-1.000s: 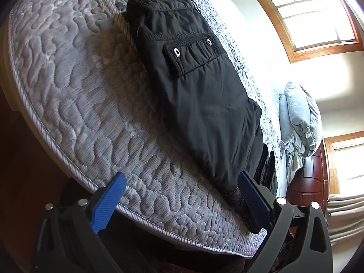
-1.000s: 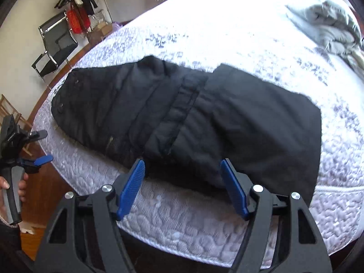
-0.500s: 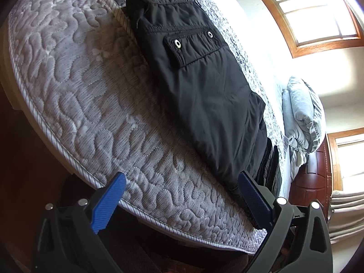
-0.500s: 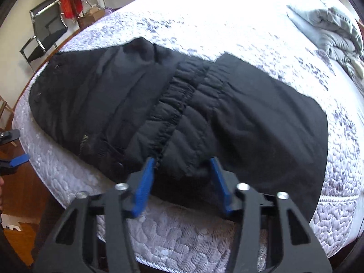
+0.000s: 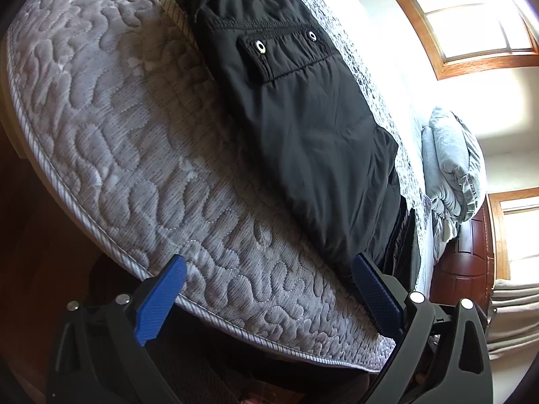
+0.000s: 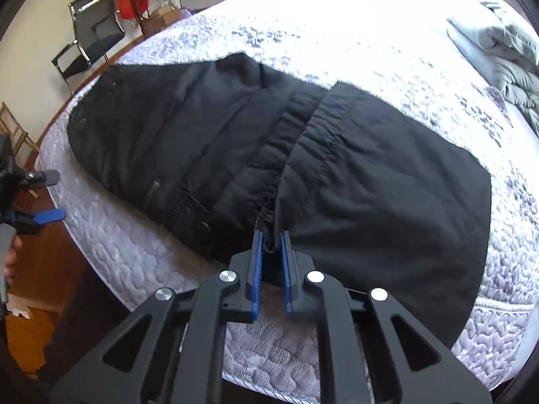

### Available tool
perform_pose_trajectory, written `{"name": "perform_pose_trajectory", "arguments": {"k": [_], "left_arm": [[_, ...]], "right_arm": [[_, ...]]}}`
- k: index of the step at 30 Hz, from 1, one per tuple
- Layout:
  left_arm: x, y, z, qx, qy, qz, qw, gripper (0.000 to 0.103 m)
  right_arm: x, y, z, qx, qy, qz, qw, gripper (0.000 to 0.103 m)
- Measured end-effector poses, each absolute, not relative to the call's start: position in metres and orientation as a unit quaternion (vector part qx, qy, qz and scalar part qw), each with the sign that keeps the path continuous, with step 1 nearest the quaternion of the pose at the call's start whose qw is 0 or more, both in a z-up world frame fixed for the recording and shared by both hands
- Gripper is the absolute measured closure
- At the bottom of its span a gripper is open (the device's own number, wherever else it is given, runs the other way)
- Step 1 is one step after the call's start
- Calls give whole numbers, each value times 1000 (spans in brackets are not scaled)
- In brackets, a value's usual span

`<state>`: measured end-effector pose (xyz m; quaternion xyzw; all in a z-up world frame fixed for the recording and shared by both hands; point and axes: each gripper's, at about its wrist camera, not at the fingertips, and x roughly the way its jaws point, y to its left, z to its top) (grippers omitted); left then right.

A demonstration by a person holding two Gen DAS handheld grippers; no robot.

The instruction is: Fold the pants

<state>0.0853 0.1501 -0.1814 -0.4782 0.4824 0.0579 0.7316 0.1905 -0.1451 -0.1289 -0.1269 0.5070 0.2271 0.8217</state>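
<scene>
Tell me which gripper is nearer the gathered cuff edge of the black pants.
Right. The right gripper is shut on the cuff edge of the black pants. The left gripper is open, off the mattress edge, touching nothing.

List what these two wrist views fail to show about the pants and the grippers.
- Right wrist view: how many layers of the pants the right gripper pinches; its fingers cover the fold.
- Left wrist view: the pants' far end, cut by the top edge.
- Left gripper: the fisheye hides whether it touches the mattress.
</scene>
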Motion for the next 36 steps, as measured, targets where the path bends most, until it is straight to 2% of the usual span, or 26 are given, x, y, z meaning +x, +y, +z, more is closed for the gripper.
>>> {"name": "perform_pose_trajectory", "arguments": {"k": [1,3,4,5,7,10,12,14,16,17,26,36], "left_arm": [[86,149,-181,-478,483,57,732,4],[88,148,-181,-477,483,54,732,4],[89,148,-180,-478,483,55,732,4],[89,150,-180,-478,483,57,731,4],[91,154,-180,-481,479,65,732,4],[91,167,-179,-496,461,78,732,4],[94,175,-177,-501,446,86,737,4],[96,187,-174,-504,426,101,745,4],[99,199,-174,-512,401,109,752,4],[100,206,-175,-517,391,116,752,4],[108,251,-204,-573,321,133,742,4],[147,267,-210,-604,297,99,733,4]], "right_arm": [[192,-146,-133,-117,511,228,821,92],[195,-148,-136,-99,520,238,815,82],[195,-149,-136,-94,521,239,814,75],[194,-150,-135,-86,522,243,813,64],[191,-153,-129,-78,516,248,816,62],[188,-165,-115,-60,503,251,825,48],[186,-182,-102,-39,493,246,833,45],[186,-199,-92,-23,483,228,845,29],[186,-218,-81,-13,472,208,857,26],[185,-228,-77,-11,466,194,863,21],[182,-288,-83,24,460,113,881,17],[182,-298,-97,29,472,98,876,17]]}}
